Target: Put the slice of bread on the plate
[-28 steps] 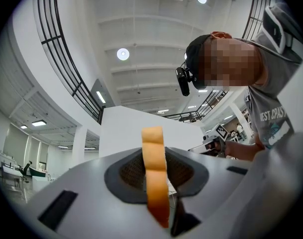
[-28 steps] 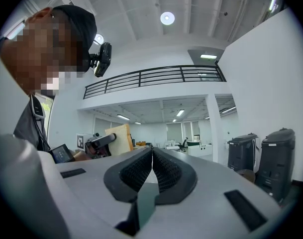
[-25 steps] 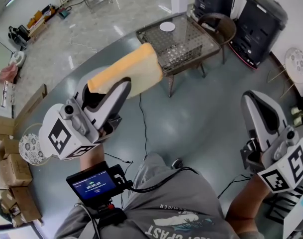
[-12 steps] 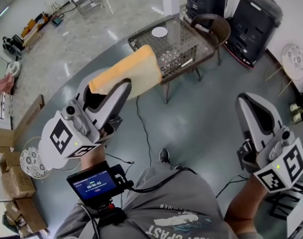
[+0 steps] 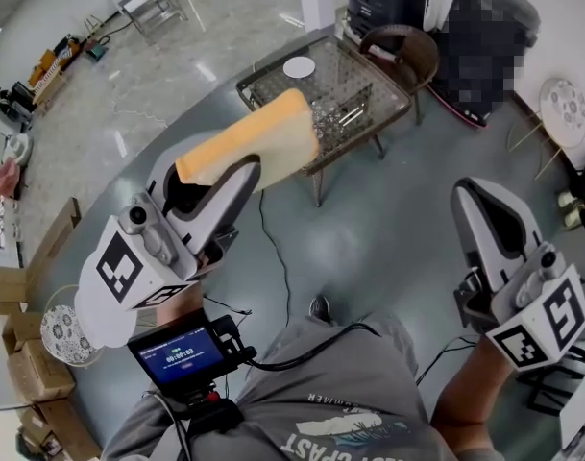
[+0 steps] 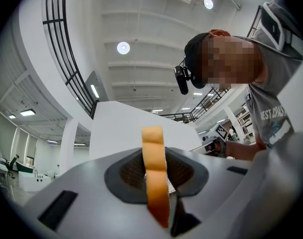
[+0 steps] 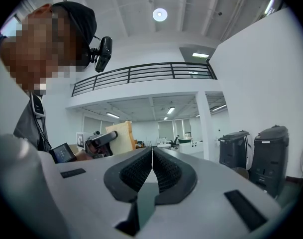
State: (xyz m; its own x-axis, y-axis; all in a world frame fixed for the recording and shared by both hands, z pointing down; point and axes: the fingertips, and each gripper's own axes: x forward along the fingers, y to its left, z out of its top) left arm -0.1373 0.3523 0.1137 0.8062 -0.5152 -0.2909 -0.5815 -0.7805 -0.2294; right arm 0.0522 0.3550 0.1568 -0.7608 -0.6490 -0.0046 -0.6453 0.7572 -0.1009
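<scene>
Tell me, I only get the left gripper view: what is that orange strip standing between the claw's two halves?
Observer: That is the crust edge of a slice of bread. The head view shows its broad pale face, clamped in the left claw.
Operator: Is the other claw carrying something too?
Observer: No, the right claw is shut on nothing.
Operator: Where is the plate?
Observer: A small white plate lies on a mesh table ahead, beyond the bread.
</scene>
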